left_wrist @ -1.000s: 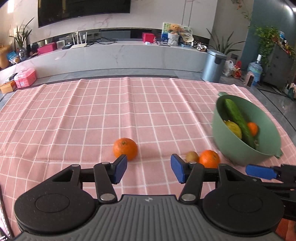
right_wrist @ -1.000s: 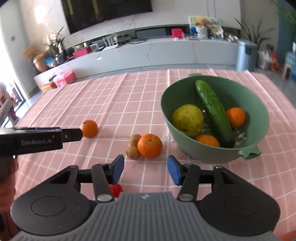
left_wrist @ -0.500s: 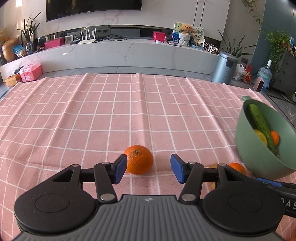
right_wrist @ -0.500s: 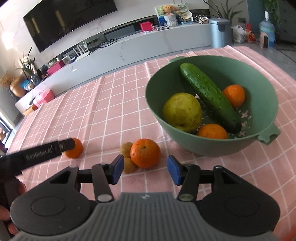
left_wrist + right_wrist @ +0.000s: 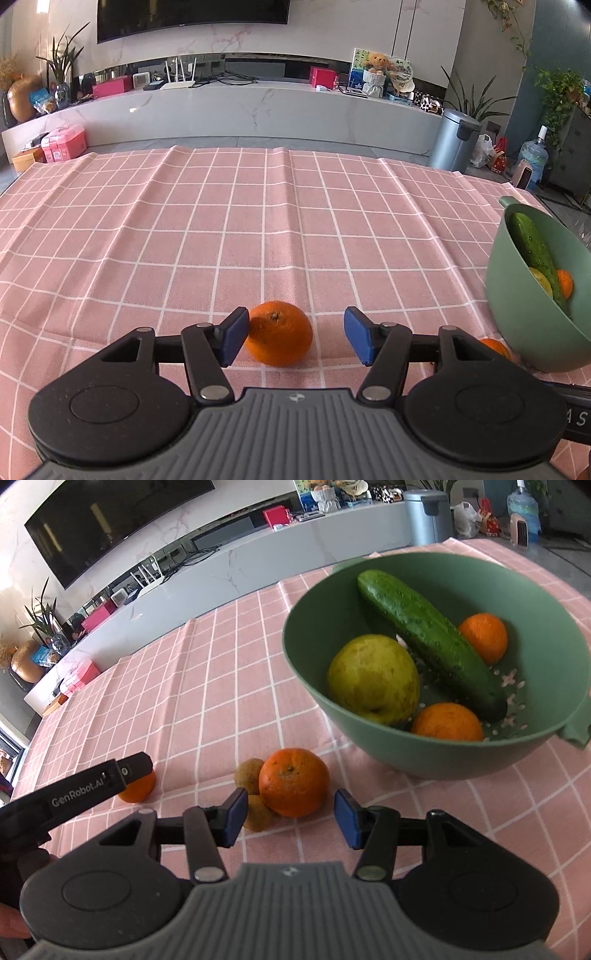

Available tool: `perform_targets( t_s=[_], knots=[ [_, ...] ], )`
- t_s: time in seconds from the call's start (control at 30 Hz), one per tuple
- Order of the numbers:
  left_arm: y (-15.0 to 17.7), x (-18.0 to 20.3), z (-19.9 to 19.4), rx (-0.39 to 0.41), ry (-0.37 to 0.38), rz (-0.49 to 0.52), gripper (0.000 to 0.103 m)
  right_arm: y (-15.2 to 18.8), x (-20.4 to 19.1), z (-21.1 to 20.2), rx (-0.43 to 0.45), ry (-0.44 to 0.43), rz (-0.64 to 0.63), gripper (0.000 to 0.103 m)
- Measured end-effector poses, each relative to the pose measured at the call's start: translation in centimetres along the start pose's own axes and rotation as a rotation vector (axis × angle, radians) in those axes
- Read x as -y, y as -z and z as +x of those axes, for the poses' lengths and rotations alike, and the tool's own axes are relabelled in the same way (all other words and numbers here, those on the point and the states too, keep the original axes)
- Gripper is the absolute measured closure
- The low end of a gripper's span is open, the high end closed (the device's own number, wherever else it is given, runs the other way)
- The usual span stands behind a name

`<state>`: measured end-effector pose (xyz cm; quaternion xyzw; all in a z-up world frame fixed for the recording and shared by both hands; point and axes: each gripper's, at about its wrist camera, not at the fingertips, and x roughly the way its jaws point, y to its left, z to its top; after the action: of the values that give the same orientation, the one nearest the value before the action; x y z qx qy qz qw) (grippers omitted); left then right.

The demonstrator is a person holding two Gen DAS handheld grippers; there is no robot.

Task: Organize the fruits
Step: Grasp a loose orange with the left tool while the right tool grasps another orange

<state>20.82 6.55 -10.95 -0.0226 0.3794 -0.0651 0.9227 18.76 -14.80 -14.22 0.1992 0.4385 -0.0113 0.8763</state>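
A loose orange [image 5: 279,338] lies on the pink checked cloth between the fingers of my left gripper [image 5: 295,339], close to the left pad and well apart from the right one. The jaws are opening. A second orange [image 5: 293,781] sits with two small brown fruits [image 5: 249,775] just ahead of my right gripper [image 5: 290,818], which is open with its pads clear of the orange. The green bowl [image 5: 443,760] holds a cucumber [image 5: 428,642], a yellow-green fruit [image 5: 373,677] and two oranges [image 5: 447,722].
The bowl [image 5: 517,332] stands at the table's right side, close to the second orange [image 5: 495,347]. In the right wrist view the left gripper's finger [image 5: 125,771] reaches in over its orange [image 5: 136,792]. Pink cloth [image 5: 221,221] stretches far and left. A hand [image 5: 11,919] shows at the lower left.
Both grippers have come down and closer to their oranges. The left gripper's fingers now stand wider, with the orange between them. The right wrist view has rolled, tilting the bowl.
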Motion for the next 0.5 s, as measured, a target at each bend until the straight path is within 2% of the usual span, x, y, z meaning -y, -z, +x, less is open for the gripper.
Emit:
perform_targets(
  t_s=[0.1,0.33,0.5],
  knots=[
    [-0.2,0.1,0.3,0.003,-0.022,0.010,0.033,-0.2,-0.1,0.4,0.000,-0.003,-0.001,0.053],
    [-0.3,-0.9,1.3,-0.013,-0.038,-0.036,0.034,-0.4,-0.2,0.5,0.006,0.003,-0.008,0.057],
    [-0.3,-0.8,1.9,-0.027,-0.041,-0.034,0.038,-0.6,0.8,0.7,-0.004,-0.021,0.057,0.058]
  ],
)
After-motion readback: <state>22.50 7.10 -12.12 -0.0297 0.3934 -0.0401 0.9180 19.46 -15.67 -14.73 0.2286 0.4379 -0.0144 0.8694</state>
